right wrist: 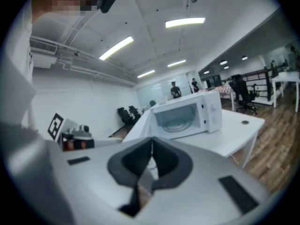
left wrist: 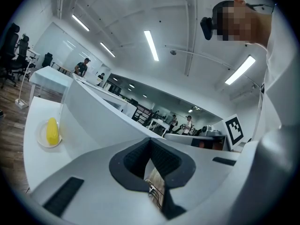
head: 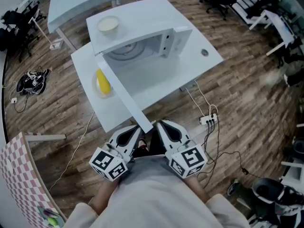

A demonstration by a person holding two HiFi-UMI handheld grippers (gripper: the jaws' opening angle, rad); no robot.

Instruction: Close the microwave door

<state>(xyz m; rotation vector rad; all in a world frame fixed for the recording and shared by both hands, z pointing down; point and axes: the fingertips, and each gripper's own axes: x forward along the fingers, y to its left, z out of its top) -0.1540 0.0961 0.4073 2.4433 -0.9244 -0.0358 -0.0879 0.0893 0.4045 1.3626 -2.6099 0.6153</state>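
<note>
A white microwave point(head: 142, 27) stands on a white table point(head: 199, 65), with its cavity and glass turntable showing. Its door point(head: 123, 96) is swung wide open and reaches toward me past the table's front edge. In the right gripper view the microwave point(right wrist: 185, 116) sits ahead with its door point(right wrist: 138, 125) out to the left. The left gripper view shows the door point(left wrist: 93, 111) as a broad white slab. My left gripper point(head: 137, 128) is shut just below the door's free end. My right gripper point(head: 160, 125) is shut beside it. Both are empty and close to my body.
A pale bowl point(head: 108, 24) rests on top of the microwave. A yellow item on a plate point(head: 103, 82) lies on the table left of the door. A small round object point(head: 204, 52) sits at the table's right. A power strip point(head: 209, 120) and cables lie on the wooden floor.
</note>
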